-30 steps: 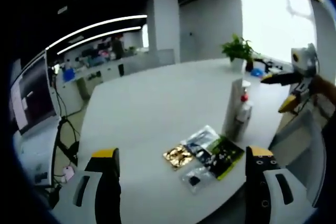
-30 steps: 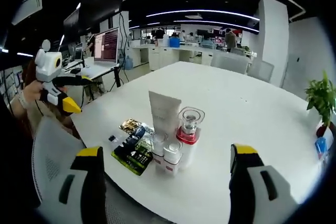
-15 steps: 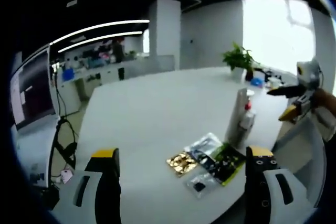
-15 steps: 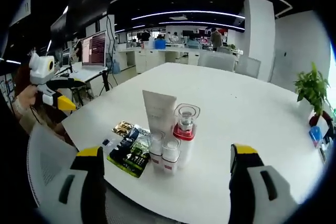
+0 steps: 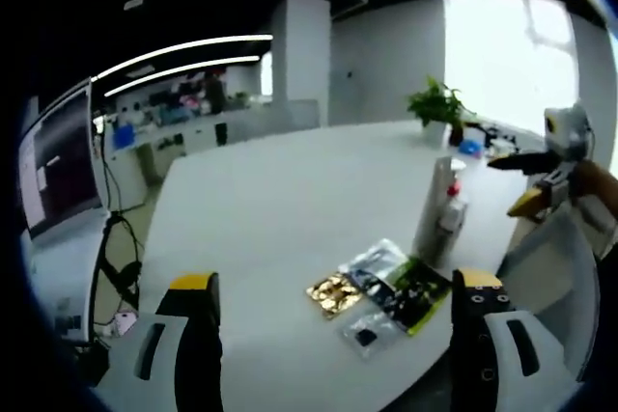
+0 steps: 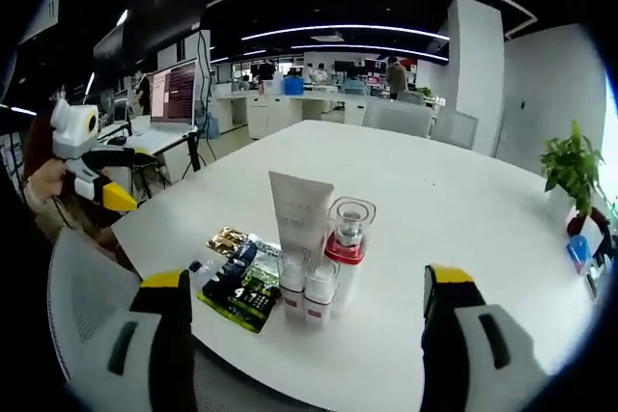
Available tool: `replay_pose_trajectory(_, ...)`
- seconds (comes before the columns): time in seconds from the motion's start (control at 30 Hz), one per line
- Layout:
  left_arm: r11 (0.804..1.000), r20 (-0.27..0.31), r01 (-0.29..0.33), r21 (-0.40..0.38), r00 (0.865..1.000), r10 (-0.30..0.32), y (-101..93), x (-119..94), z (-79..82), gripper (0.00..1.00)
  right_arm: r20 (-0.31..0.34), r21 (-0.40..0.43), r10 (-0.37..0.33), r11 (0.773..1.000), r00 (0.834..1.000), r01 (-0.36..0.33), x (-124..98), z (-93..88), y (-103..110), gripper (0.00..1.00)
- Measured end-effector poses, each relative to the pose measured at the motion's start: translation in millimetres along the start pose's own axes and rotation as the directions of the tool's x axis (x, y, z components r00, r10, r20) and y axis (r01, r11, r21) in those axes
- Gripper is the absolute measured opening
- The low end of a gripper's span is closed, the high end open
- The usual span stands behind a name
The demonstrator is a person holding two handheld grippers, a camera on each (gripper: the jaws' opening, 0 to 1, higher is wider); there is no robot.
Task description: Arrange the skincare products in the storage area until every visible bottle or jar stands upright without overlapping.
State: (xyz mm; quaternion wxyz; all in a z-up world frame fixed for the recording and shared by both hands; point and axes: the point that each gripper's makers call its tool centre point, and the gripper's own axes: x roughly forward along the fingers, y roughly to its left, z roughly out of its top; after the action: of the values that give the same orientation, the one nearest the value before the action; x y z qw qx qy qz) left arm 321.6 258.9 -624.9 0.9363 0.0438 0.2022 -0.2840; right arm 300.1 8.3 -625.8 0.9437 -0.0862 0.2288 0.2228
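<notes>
Bottles (image 6: 319, 272) stood upright, clustered beside flat sachets (image 6: 237, 272) on the tabletop (image 6: 454, 209); both the left claw (image 5: 333, 320) and right claw (image 6: 304, 335) gaped apart, empty.

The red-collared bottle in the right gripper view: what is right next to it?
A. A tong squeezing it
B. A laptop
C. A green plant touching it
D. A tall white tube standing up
D: the red-collared bottle stands upright close beside the tall white tube, which is also upright, near the table edge; the plant sits far off, and the right tongs are open and hold nothing.
</notes>
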Motion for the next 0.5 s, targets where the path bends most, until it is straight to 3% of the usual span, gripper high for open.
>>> replay_pose_trajectory(0.5, 0.999, -0.021, -0.040, -0.001, 0.999, 0.040, -3.5, -8, -6.2, 0.97, 0.008, 0.003, 0.038, 0.999, 0.999, -0.038, -2, -1.1, 7, 1.00)
